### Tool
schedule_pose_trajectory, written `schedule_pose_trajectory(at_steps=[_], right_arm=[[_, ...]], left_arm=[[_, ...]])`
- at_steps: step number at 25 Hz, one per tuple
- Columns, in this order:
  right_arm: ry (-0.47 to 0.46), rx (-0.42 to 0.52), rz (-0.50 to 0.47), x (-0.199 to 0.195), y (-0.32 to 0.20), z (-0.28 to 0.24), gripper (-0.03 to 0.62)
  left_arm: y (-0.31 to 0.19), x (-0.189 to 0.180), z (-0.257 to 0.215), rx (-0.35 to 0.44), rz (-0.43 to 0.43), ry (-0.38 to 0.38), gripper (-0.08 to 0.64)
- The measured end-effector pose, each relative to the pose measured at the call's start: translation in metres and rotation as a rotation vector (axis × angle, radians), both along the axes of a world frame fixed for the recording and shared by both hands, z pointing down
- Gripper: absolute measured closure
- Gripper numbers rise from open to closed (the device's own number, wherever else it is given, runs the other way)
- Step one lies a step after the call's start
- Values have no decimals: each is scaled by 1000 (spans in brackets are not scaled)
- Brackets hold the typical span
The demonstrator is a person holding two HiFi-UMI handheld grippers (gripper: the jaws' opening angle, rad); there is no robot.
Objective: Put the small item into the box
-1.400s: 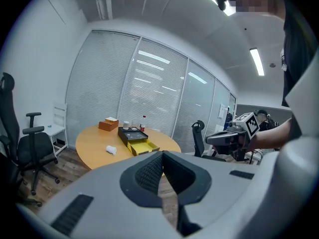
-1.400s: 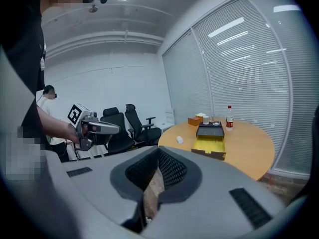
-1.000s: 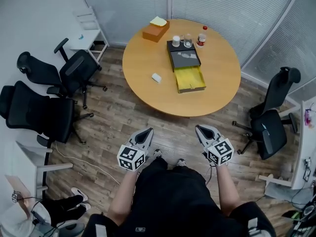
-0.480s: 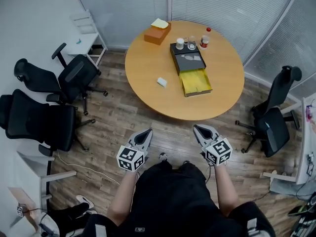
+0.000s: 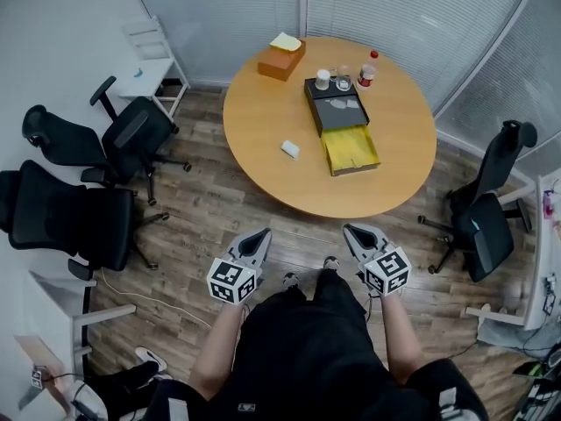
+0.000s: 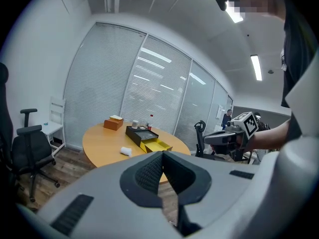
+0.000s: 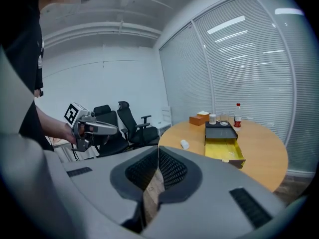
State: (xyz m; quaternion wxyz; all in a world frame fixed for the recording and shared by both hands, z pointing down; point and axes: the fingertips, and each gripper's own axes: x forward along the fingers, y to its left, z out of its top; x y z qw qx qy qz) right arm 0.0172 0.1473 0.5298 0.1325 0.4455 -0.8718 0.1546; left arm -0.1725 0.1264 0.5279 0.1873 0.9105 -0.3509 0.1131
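Observation:
The small white item (image 5: 290, 149) lies on the round wooden table (image 5: 263, 112), left of the box (image 5: 342, 125), whose yellow drawer (image 5: 352, 150) is pulled open toward me. Both grippers hang over the wooden floor well short of the table, side by side. My left gripper (image 5: 261, 238) is shut with nothing in it, and so is my right gripper (image 5: 358, 232). In the left gripper view the item (image 6: 125, 151) and box (image 6: 148, 137) lie far beyond the closed tips (image 6: 162, 156). The right gripper view shows the item (image 7: 185, 144) and drawer (image 7: 223, 148) past its tips (image 7: 158, 151).
An orange tissue box (image 5: 280, 58), two glasses (image 5: 333, 79) and a red-capped bottle (image 5: 365, 70) stand at the table's far side. Black office chairs (image 5: 79, 204) crowd the left, another chair (image 5: 486, 226) sits right. A white shelf (image 5: 153, 55) and blind-covered glass walls stand behind.
I have stepped a little toward the table, and my feet have shifted. Both grippers came along side by side, still shut.

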Motion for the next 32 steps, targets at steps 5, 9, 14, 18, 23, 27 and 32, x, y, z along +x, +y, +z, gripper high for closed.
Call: schedule_pose_trajectory(at_steps=[5, 9, 14, 18, 23, 27, 32], right_arm=[[-6, 0, -35, 1, -19, 1, 588], [-5, -5, -69, 8, -35, 3, 588], [24, 0, -112, 22, -58, 6, 588], [33, -13, -150, 39, -72, 11, 588], [29, -16, -193, 51, -93, 12, 588], [22, -18, -229, 62, -108, 15, 588], [15, -27, -264, 75, -122, 18, 588]], left_arm=[[-10, 2, 2, -9, -31, -8, 554], [-22, 12, 0, -9, -58, -10, 554], [-38, 27, 0, -11, -89, -17, 554], [-46, 43, -1, -16, -120, -24, 554], [-58, 57, 0, -22, -159, -33, 554], [-67, 70, 0, -20, -191, -39, 554], [-75, 82, 1, -24, -230, -44, 554]])
